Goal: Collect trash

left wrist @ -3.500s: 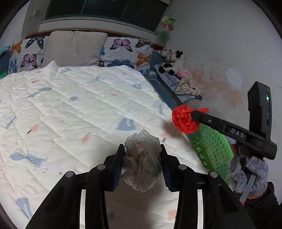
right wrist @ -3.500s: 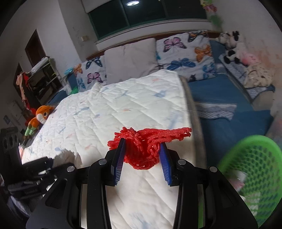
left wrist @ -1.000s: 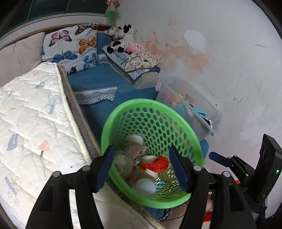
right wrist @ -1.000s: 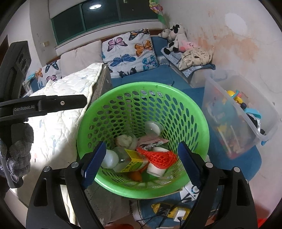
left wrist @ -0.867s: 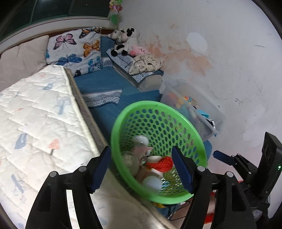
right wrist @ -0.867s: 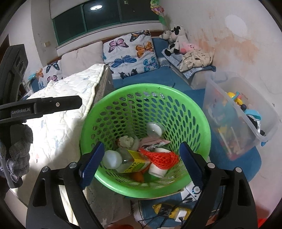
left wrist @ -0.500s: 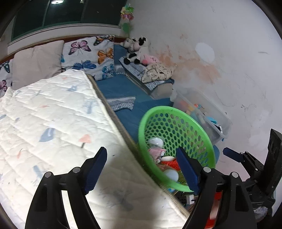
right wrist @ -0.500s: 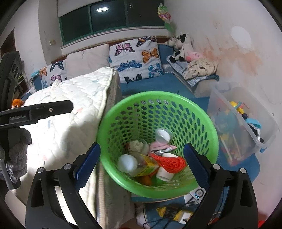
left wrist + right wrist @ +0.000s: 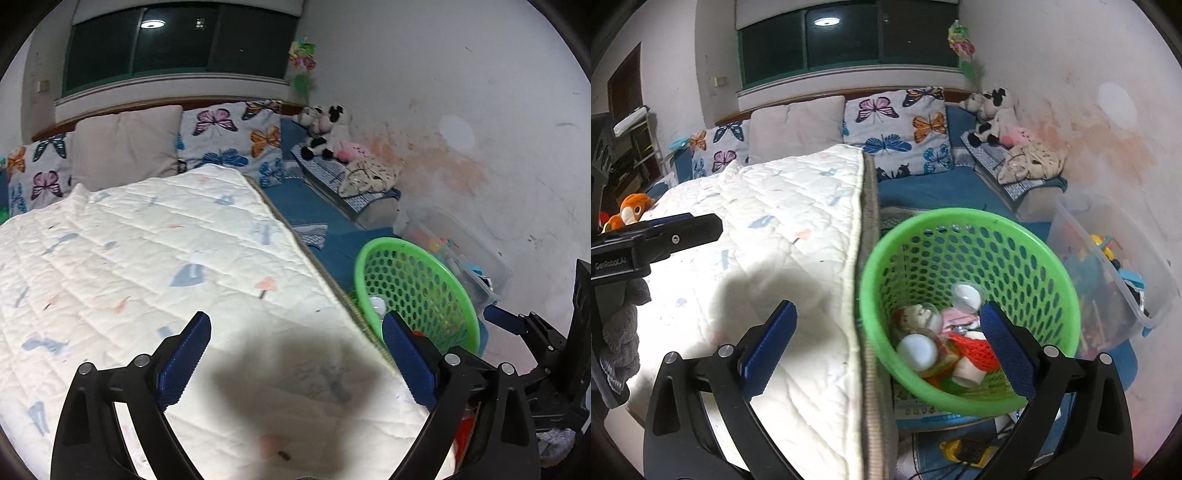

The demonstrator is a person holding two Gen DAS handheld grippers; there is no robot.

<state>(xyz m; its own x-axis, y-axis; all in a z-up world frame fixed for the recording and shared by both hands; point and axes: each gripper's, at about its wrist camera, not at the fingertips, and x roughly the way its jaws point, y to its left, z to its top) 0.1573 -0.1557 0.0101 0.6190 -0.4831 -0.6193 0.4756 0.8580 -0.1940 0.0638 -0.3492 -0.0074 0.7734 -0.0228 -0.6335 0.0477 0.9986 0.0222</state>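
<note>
A green perforated basket [image 9: 1027, 258] stands on the floor beside the bed and holds a red net [image 9: 977, 350], white cups, a crumpled tissue and other trash. It also shows in the left wrist view [image 9: 439, 273]. My left gripper [image 9: 295, 354] is open and empty over the white quilt [image 9: 129, 258]. My right gripper [image 9: 886, 343] is open and empty, straddling the bed edge and the basket's near rim. The left gripper also shows at the left of the right wrist view [image 9: 665, 236].
A clear plastic bin of toys [image 9: 1115, 273] stands right of the basket by the stained wall. Butterfly pillows [image 9: 897, 129] and plush toys [image 9: 990, 110] lie at the bed's head. Cables and a yellow item [image 9: 964, 450] lie on the floor below the basket.
Both grippers, which held a tissue and the red net 3.5 s ago, are open and empty. Both have pulled back left, away from the basket and over the bed.
</note>
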